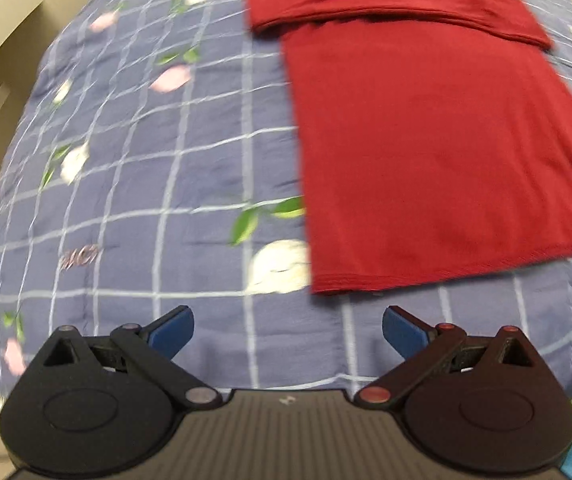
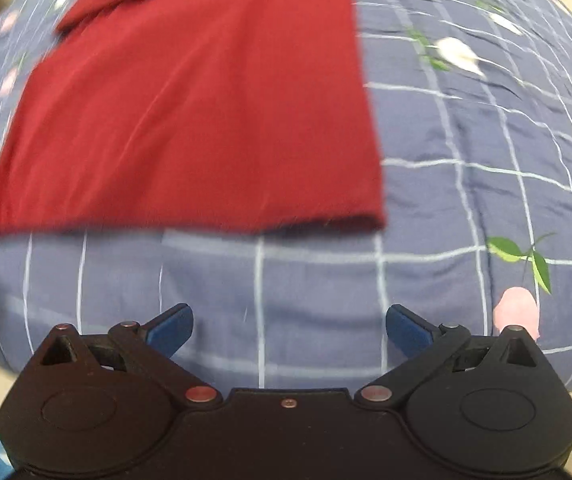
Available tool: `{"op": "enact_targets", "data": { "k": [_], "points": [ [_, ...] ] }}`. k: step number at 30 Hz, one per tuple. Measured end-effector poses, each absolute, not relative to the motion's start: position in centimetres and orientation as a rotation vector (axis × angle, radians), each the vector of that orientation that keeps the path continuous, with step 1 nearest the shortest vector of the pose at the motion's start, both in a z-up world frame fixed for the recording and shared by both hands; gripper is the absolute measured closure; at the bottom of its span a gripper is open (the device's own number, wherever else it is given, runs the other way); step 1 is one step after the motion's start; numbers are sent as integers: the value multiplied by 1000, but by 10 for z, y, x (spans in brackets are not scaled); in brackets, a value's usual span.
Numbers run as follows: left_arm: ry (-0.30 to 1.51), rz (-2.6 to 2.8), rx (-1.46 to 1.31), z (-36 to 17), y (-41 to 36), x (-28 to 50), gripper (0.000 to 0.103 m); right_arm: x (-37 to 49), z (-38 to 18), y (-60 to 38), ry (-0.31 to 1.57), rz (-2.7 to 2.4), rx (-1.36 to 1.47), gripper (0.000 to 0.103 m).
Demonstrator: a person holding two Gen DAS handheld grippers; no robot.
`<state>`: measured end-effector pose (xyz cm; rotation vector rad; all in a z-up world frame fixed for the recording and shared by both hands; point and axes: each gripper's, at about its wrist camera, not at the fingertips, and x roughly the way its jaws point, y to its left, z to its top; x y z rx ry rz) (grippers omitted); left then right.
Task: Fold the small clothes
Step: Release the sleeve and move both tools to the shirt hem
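One red shirt [image 1: 425, 128] lies flat on a blue checked quilt [image 1: 146, 160], and two grippers hang above the near edge of that quilt, each empty. In the left wrist view, going from the left, the quilt shows its white grid lines and printed pink and white flowers with green leaves; the shirt fills the right part of the view, its body smooth, its hem toward the camera, and its upper part folded across the far end as a band with a sleeve end sticking out to the left. The left gripper [image 1: 287, 330] stands with its two blue-tipped fingers spread wide, nothing between them, just short of the shirt's hem corner. In the right wrist view the same shirt [image 2: 190, 112] sits to the left and centre, its hem running across, bare quilt [image 2: 465, 160] to the right. The right gripper [image 2: 289, 330] is likewise spread wide and holds nothing, over quilt just short of the hem. Both views are blurred.
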<state>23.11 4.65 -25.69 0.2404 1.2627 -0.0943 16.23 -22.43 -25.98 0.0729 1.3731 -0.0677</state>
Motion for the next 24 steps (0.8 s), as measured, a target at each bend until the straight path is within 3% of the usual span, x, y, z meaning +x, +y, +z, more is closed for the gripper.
{"op": "enact_targets", "data": {
  "k": [6, 12, 16, 18, 21, 24],
  "points": [
    [1232, -157, 351, -269, 18, 224, 0, 149, -249, -200, 1341, -52, -129, 1],
    [1196, -223, 469, -285, -4, 226, 0, 143, -249, -169, 1145, 70, -582, 1],
    [1182, -235, 506, -289, -10, 227, 0, 139, -263, -150, 1051, 246, -786, 11],
    [1181, -232, 502, -289, -11, 228, 0, 136, -268, -143, 1010, 300, -842, 11],
    [1189, -225, 487, -288, -12, 229, 0, 138, -268, -144, 976, 346, -855, 13],
    [1200, -216, 482, -289, -13, 230, 0, 143, -268, -148, 971, 395, -855, 22]
  ]
}}
